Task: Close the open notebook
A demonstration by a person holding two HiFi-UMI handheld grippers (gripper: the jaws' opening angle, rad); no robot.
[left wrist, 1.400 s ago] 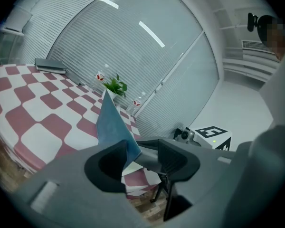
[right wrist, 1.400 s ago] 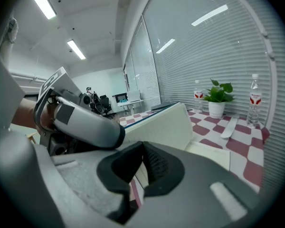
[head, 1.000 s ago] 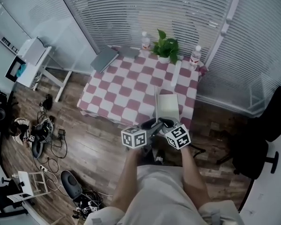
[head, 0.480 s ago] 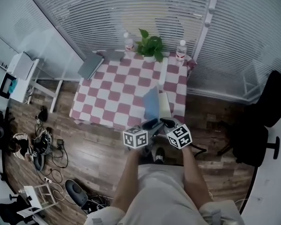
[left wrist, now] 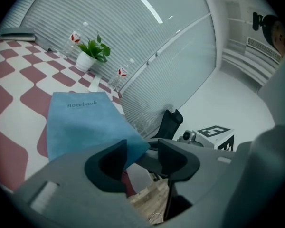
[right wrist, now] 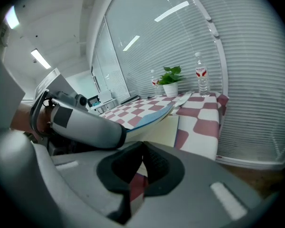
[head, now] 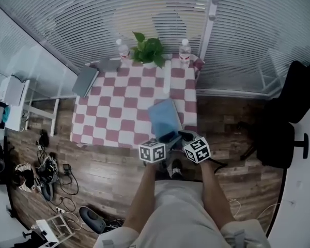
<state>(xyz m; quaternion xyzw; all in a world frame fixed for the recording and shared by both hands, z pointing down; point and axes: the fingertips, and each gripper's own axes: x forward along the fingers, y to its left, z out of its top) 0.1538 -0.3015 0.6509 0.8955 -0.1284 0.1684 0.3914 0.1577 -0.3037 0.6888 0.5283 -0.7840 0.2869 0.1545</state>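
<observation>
Notebook (head: pixel 164 119): it is lying at the table's (head: pixel 124 107) near right corner, its blue cover hanging tilted above a cream page (right wrist: pixel 159 127), not lying flat on it.
Hidden on the notebook: the cover is screening nearly all the pages in the head view; its near corner is slipping behind the left gripper's (left wrist: pixel 142 148) jaws.
Writing: the word "notebook" (left wrist: pixel 82 104) is showing in small dark letters on the cover.
Left gripper: its fingers are standing spread, with the cover's corner reaching into the gap between them; whether the cover is touching either finger is hard to tell.
Right gripper (right wrist: pixel 142 148): its fingers are pressing together with nothing between them, hovering just off the table's near edge beside the notebook.
Marker cubes: two are showing, one on each gripper (head: pixel 152 152) (head: pixel 197 150), just off the table's near edge.
Bottles: two clear ones are standing at the table's far edge (head: pixel 123 49) (head: pixel 184 49); their red labels are too small to read.
Potted plant (head: pixel 147 49): one is standing between the bottles at the table's far edge.
Grey flat items: two are lying at the table's far left corner (head: pixel 85 80) (head: pixel 109 65); what they are is unclear.
Black chair (head: pixel 289 107): one is standing well right of the table, partly cut off.
</observation>
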